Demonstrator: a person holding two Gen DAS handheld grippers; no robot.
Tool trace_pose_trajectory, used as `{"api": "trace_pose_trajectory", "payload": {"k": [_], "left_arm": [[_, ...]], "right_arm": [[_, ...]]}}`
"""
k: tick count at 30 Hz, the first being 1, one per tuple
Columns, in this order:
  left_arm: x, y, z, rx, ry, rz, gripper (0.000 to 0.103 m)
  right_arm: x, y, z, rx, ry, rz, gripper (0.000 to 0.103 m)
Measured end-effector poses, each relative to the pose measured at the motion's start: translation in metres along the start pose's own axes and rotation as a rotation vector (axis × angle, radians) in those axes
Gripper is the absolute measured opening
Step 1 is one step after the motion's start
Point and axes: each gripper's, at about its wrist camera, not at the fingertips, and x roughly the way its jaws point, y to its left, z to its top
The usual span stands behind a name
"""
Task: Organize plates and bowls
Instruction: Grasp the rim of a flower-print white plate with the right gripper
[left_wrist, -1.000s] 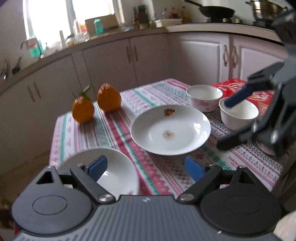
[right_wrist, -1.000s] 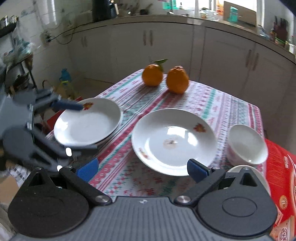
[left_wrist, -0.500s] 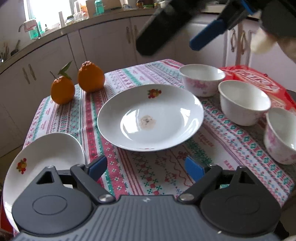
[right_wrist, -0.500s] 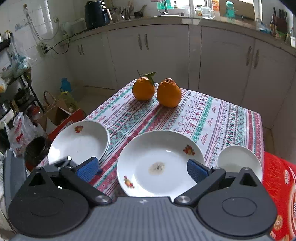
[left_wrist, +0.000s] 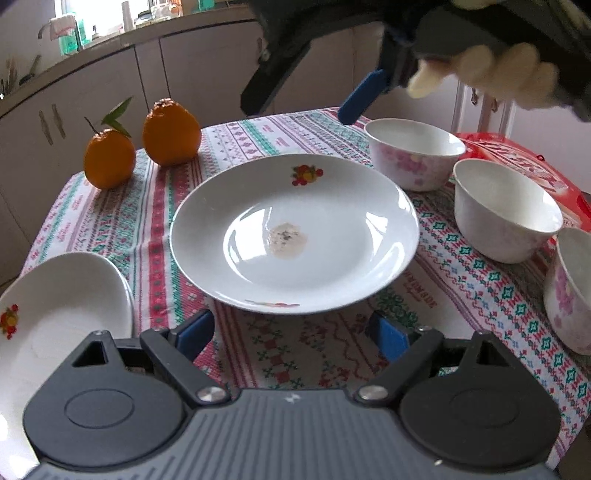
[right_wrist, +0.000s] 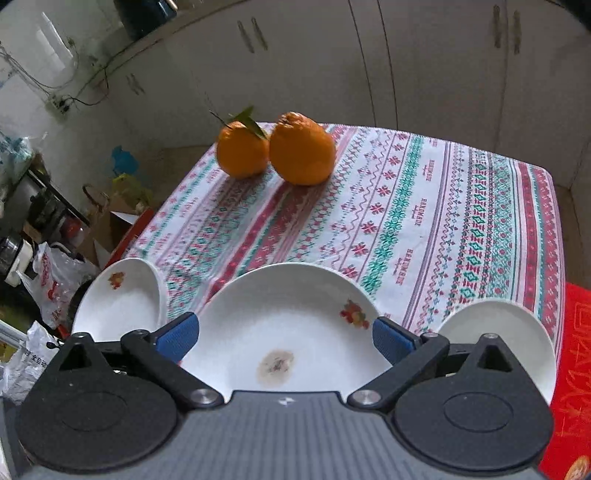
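Observation:
A large white plate (left_wrist: 295, 236) with a brownish stain lies mid-table on the patterned cloth; the right wrist view shows the plate (right_wrist: 288, 325) too. A smaller plate (left_wrist: 55, 306) sits at the near left corner. Three white bowls (left_wrist: 413, 151), (left_wrist: 506, 210), (left_wrist: 572, 291) stand along the right side. My left gripper (left_wrist: 291, 332) is open just short of the large plate's near rim, holding nothing. My right gripper (left_wrist: 306, 99) hovers above the plate's far side; its jaws are wide and closing, with nothing between them. From its own view the right gripper (right_wrist: 284, 336) looks down over the plate.
Two oranges (left_wrist: 140, 144) sit at the far left of the table. A red box (left_wrist: 517, 162) lies behind the bowls at the right edge. Kitchen cabinets (right_wrist: 406, 55) surround the table. Bags and clutter (right_wrist: 48, 266) stand on the floor beside it.
My right gripper swung from the bowls' side to above the large plate. My left gripper sank and came nearer to the large plate; the small plate slid to the view's left edge.

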Motion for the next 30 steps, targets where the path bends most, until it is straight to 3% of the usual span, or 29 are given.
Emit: {"api": "trace_pose_trajectory", "payload": {"k": [4, 7, 12, 23, 30], "left_arm": [[0.003, 0.001, 0.002, -0.004, 0.0, -0.006, 0.091], [0.005, 0.003, 0.003, -0.012, 0.001, -0.011, 0.091], [0.006, 0.005, 0.005, -0.018, -0.002, -0.027, 0.091], [0.007, 0.007, 0.008, -0.009, -0.01, -0.035, 0.091], [0.01, 0.007, 0.009, -0.011, -0.005, -0.04, 0.091]], "right_arm": [[0.016, -0.02, 0.012, 0.022, 0.03, 0.032, 0.096], [0.028, -0.031, 0.019, 0.037, 0.058, 0.045, 0.086], [0.047, -0.034, 0.022, -0.014, 0.11, 0.028, 0.079], [0.068, -0.037, 0.02, -0.1, 0.225, 0.086, 0.074], [0.07, -0.037, 0.02, -0.142, 0.249, 0.113, 0.074]]}}
